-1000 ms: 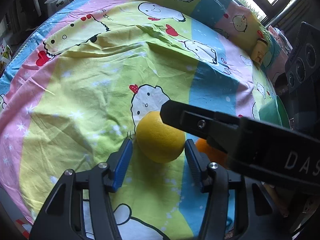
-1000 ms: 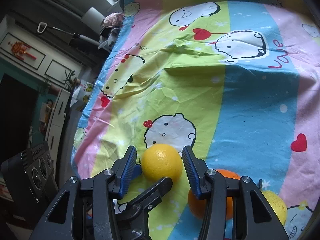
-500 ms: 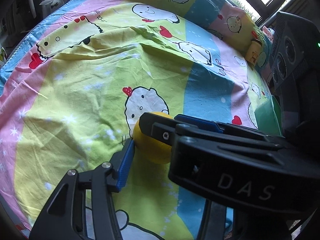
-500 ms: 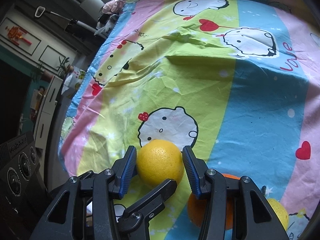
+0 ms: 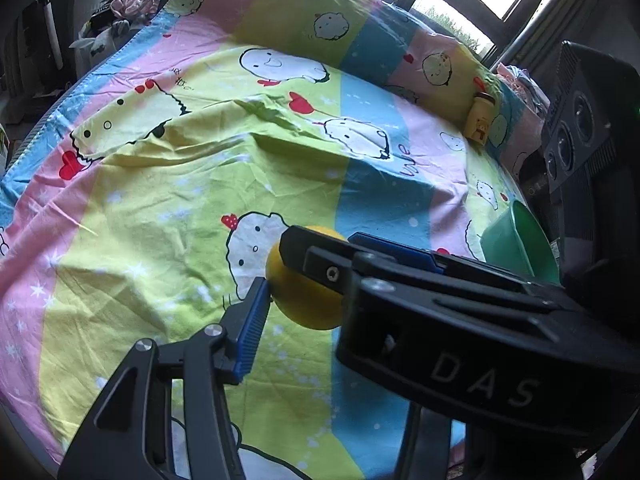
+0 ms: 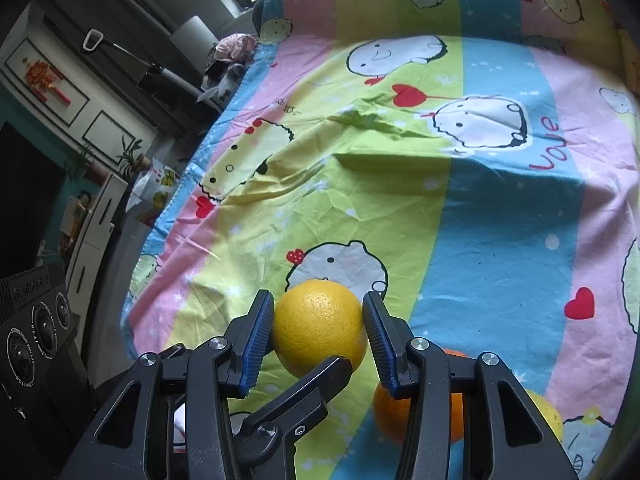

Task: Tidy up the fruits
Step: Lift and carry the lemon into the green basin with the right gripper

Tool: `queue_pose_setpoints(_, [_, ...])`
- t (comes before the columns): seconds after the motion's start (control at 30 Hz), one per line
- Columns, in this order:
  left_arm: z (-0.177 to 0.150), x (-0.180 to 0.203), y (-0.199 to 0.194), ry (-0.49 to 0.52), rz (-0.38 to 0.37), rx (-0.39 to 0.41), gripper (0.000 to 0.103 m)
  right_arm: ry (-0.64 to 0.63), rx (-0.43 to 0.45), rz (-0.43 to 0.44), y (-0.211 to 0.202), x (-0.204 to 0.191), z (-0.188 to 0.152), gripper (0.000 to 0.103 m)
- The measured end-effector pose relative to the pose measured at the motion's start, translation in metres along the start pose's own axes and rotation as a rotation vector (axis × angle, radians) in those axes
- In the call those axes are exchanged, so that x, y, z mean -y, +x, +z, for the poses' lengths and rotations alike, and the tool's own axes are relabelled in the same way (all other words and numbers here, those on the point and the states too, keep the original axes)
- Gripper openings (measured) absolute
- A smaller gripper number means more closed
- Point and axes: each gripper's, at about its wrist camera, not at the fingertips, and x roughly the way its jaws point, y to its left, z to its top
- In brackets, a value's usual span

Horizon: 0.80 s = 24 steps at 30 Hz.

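A large yellow citrus fruit [image 6: 320,326] sits between the blue pads of my right gripper [image 6: 319,326], which is shut on it just above the cartoon bedsheet. In the left wrist view the same fruit [image 5: 304,300] shows, with my right gripper's black body crossing in front. My left gripper [image 5: 320,308] is open; its left pad [image 5: 252,332] lies beside the fruit and its right finger is hidden. An orange [image 6: 390,412] and another yellow fruit [image 6: 548,416] lie on the sheet behind my right gripper's right finger.
A green plastic bowl [image 5: 516,240] stands at the bed's right edge. A small yellow jar [image 5: 480,120] sits by the pillow at the far right. Black camera boxes [image 5: 580,120] flank the bed. Furniture and clutter line the room's left side [image 6: 92,200].
My right gripper has closed its pads onto the yellow fruit. It has crossed further in front of the left wrist camera, hiding my left gripper's right finger and the orange.
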Motion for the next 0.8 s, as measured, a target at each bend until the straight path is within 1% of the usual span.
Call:
queue_pose_setpoints(0.23, [0.006, 0.021, -0.012, 0.053, -0.029, 0.054, 0.049, 0.014, 0.100, -0.015, -0.031, 0.003, -0.001, 0.049])
queue_pose_setpoints(0.37, [0.010, 0.035, -0.016, 0.092, -0.045, 0.073, 0.048, 0.046, 0.145, -0.010, -0.048, 0.011, -0.002, 0.049])
queue_pose_setpoints(0.63, [0.018, 0.076, -0.021, 0.203, -0.064, 0.097, 0.048, 0.121, 0.248, -0.015, -0.083, 0.034, -0.005, 0.049])
queue_pose_setpoints(0.8, [0.021, 0.106, -0.023, 0.279, -0.090, 0.117, 0.048, 0.175, 0.326, -0.025, -0.110, 0.051, -0.009, 0.049])
